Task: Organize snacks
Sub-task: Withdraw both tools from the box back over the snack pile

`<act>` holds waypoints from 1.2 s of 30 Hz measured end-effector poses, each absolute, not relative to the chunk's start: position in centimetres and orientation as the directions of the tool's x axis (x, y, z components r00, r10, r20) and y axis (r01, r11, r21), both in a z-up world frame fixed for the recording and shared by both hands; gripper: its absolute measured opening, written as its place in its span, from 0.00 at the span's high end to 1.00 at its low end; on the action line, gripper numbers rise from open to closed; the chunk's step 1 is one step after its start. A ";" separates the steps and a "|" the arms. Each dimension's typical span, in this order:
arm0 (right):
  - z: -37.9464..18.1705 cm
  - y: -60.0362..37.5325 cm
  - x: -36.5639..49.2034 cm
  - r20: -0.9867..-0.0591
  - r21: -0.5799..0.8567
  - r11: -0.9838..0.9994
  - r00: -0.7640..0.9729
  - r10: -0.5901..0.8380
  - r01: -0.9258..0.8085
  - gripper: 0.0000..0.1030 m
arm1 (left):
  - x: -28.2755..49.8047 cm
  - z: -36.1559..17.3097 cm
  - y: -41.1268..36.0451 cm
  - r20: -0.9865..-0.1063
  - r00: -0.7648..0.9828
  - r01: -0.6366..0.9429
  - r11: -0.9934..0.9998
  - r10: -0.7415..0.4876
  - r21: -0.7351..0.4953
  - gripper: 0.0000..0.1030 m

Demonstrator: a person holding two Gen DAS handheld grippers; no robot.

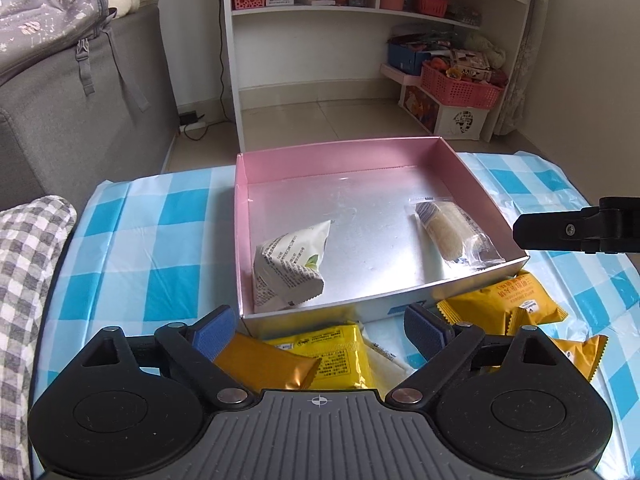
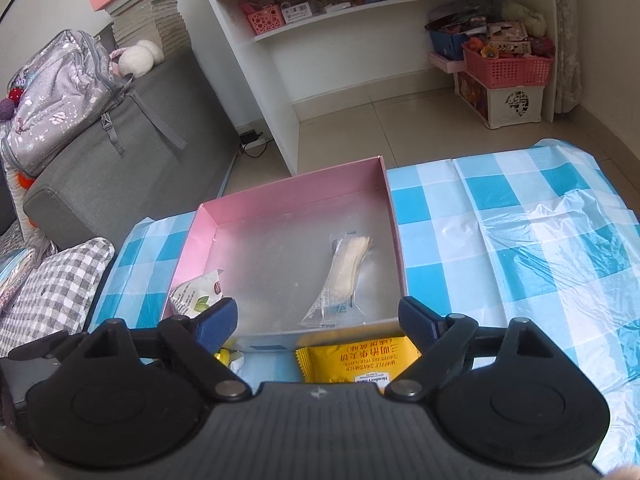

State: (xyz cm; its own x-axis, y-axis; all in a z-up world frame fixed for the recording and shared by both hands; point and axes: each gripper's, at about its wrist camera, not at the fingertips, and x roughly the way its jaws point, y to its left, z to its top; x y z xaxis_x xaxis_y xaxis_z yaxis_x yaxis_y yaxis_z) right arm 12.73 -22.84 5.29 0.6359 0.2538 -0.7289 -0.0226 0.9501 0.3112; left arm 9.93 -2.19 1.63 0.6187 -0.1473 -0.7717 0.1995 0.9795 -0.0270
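Holding two snacks | pink box [image 1: 245, 208] | white pouch [image 1: 290, 270], clear-wrapped bar [image 1: 448, 236]

The black left gripper with blue finger pads [image 1: 318, 326] is pointing steeply downward, jaws standing wide and holding nothing. The matching black right gripper [image 2: 318, 316] is doing likewise, jaws spread apart and empty.
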 end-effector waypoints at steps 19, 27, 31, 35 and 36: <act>5.1 -23.4 6.9 -0.693 0.230 0.973 0.697 0.184 -0.028 0.01 | 1.6 1.8 -0.3 -0.782 0.615 0.175 0.984 -0.102 0.009 0.06; 4.9 -23.4 5.4 -0.653 0.217 0.973 0.728 0.206 -0.081 0.00 | -0.2 0.2 1.3 -0.759 0.638 0.196 0.981 -0.127 0.001 0.06; 4.8 -23.6 4.9 -0.626 0.257 0.961 0.741 0.245 -0.101 0.00 | -1.1 -0.5 1.8 -0.755 0.641 0.222 0.975 -0.140 0.008 0.06; 3.9 -23.2 4.9 -0.659 0.285 0.952 0.698 0.280 -0.112 0.00 | -1.9 -1.4 2.4 -0.752 0.645 0.249 0.968 -0.135 0.041 0.06; 3.6 -22.9 4.9 -0.668 0.282 0.952 0.688 0.285 -0.121 0.00 | -2.0 -1.7 2.5 -0.753 0.643 0.255 0.966 -0.136 0.044 0.06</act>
